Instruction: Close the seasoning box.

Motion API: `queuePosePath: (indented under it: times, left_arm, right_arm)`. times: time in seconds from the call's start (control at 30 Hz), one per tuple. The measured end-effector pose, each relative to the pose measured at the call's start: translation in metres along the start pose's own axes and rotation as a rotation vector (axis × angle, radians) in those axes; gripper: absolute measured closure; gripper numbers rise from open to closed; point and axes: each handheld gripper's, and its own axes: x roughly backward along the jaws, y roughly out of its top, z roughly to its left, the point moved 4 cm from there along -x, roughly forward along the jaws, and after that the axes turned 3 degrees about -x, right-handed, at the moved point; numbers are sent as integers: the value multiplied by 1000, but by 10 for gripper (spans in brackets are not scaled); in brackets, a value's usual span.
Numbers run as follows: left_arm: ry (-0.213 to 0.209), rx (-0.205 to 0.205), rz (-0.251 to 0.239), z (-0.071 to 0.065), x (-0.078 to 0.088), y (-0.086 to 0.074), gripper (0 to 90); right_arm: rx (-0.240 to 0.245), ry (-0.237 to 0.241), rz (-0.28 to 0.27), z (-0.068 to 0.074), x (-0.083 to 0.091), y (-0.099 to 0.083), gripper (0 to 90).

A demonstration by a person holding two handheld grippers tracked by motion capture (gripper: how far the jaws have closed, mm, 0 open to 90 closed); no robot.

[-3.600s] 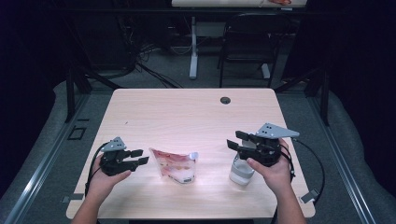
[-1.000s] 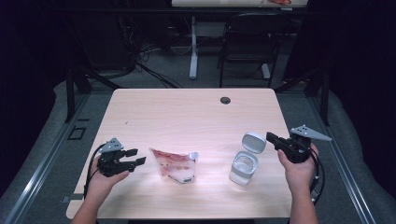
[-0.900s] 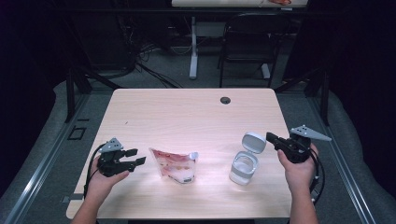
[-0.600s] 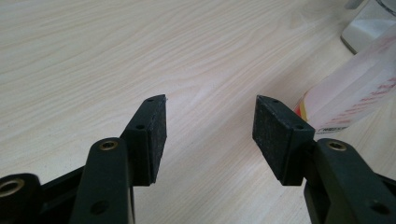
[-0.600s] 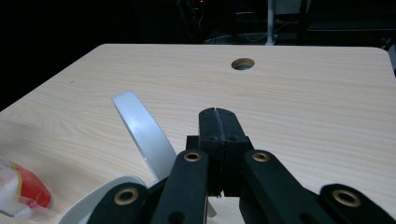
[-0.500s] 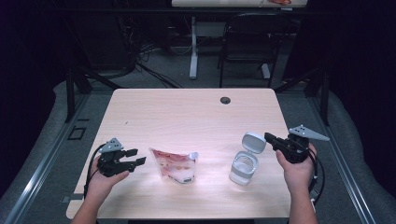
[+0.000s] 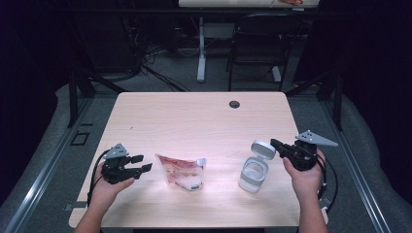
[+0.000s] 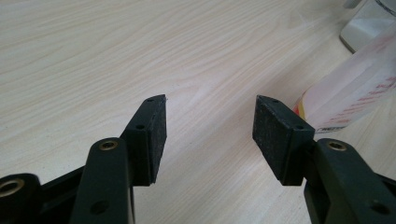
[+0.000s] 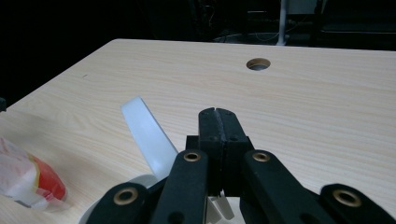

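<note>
Pouch [image 7: 180, 171] btwn left tool [image 7: 137, 166] & open container [image 7: 254, 172].

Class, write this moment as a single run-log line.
left gripper: open, beside pouch | right gripper: shut, empty, beside lid | container: lid flipped open | table

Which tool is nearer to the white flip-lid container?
Right. The right tool, jaws shut, sits just beside the raised lid of the white container. The left tool, jaws open, sits across the table beyond the red-and-white pouch.
</note>
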Motion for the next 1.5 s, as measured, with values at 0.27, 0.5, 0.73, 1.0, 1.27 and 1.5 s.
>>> queuePosePath:
  times: [0.27, 0.5, 0.73, 1.0, 1.27, 1.5]
  left_arm:
    - [-1, -1, 0, 0, 1, 0, 451]
    - [-3, 1, -2, 0, 1, 0, 451]
    - [-2, 3, -1, 0, 1, 0, 451]
    - [-1, 1, -2, 0, 1, 0, 451]
    - [1, 13, -9, 1, 2, 0, 452]
    - [4, 15, -14, 3, 5, 1, 451]
  right_arm:
    - [31, 27, 23, 14, -4, -3, 900]
    - [54, 82, 37, 28, -4, -3, 887]
    - [66, 91, 46, 34, -8, -4, 887]
    - [75, 87, 52, 35, -9, -5, 882]
    - [72, 84, 42, 34, -8, -5, 863]
    - [83, 84, 53, 35, -8, -3, 855]
